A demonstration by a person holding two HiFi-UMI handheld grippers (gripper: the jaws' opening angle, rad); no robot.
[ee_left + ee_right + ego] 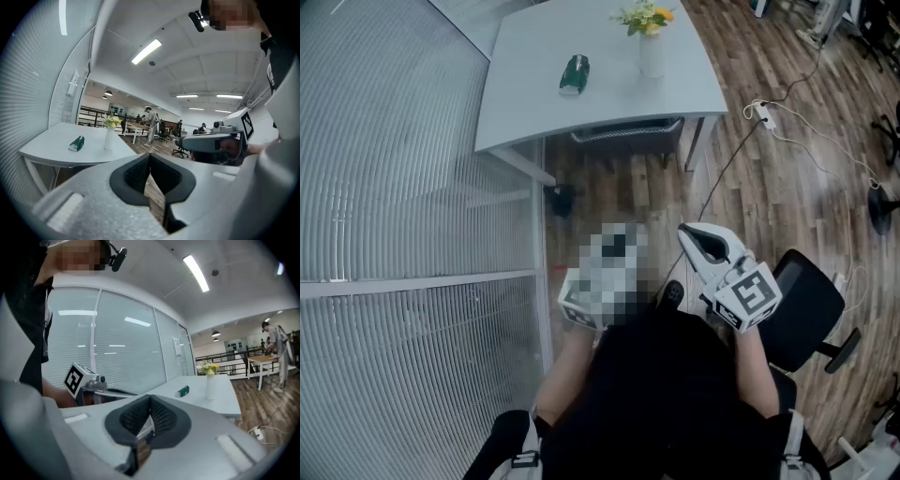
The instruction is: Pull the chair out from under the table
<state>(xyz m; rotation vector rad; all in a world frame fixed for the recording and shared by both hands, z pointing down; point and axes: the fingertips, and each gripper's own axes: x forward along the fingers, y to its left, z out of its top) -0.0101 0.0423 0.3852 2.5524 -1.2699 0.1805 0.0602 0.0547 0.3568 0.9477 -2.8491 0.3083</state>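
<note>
The chair (627, 130) is tucked under the pale grey table (534, 103); only its dark mesh back shows at the table's near edge. Both grippers are held close to the person's chest, well short of the table and apart from the chair. My right gripper (687, 233) is shut and holds nothing; its own view shows the jaws (150, 399) closed together. My left gripper (577, 304) is partly covered by a mosaic patch in the head view; its own view shows it (150, 157) shut and empty. Each gripper sees the other: right gripper (220, 140), left gripper (89, 383).
On the table stand a white vase of flowers (649, 47) and a green packet (574, 74). A glass wall with blinds (403, 234) runs along the left. A black office chair (804, 317) stands at the right. A power strip with cables (764, 114) lies on the wooden floor.
</note>
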